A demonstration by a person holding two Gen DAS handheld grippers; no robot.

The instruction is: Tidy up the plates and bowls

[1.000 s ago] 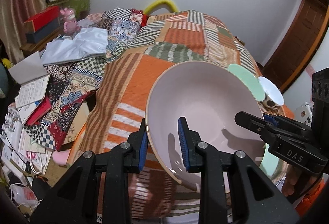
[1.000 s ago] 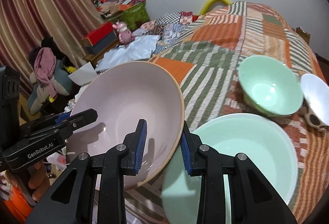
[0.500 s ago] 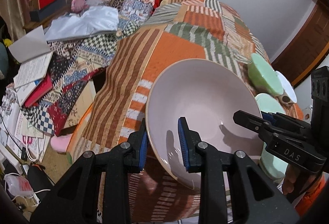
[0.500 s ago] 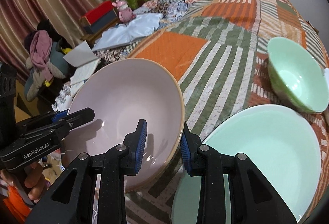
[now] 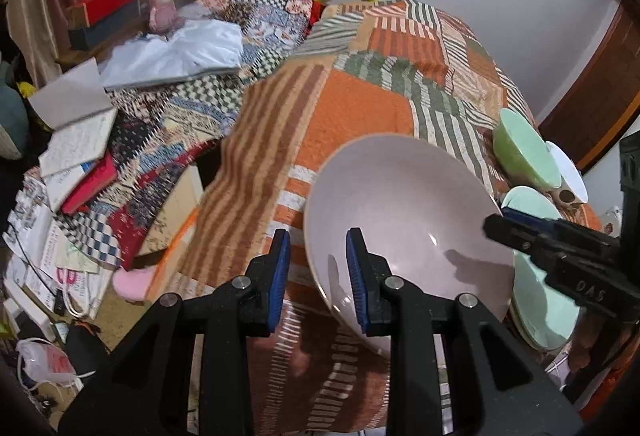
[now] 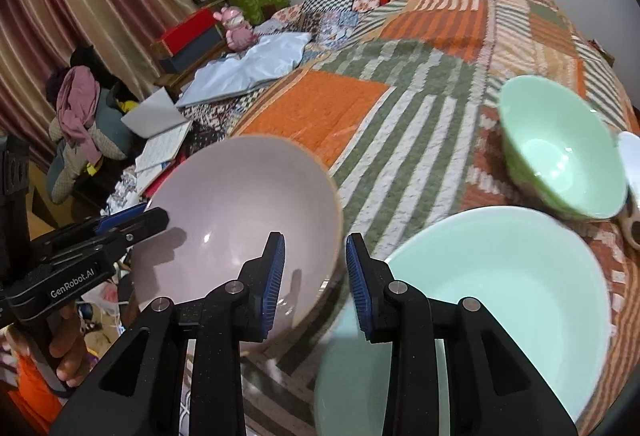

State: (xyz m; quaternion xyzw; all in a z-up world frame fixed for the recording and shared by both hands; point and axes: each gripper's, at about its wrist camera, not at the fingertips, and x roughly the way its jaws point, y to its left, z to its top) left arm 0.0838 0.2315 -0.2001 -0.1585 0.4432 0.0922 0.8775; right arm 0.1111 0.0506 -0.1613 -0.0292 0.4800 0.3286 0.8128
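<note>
Both claws grip 1 pink bowl [image 5: 404, 220] by opposite sides of its rim. Left claw [image 5: 318, 278] has its blue pads clenched on the rim nearest its camera, 1 pad outside the wall and 1 inside. Right claw [image 6: 314, 276] pinches the opposite rim the same way, with the bowl's wall between its pads. Each claw shows in the other's view, reaching in from the side. The bowl is tilted and held above the near edge of the bed [image 6: 400, 107], which is covered with an orange, green and white patchwork quilt [image 5: 360, 107]. Beside the bowl, at the near right corner of the bed, lies a large mint-green bowl [image 6: 500, 292]. Just beyond it stands a smaller green bowl [image 6: 560, 155], with a white bowl [image 5: 568, 167] touching its far side at the bed's right edge.
</note>
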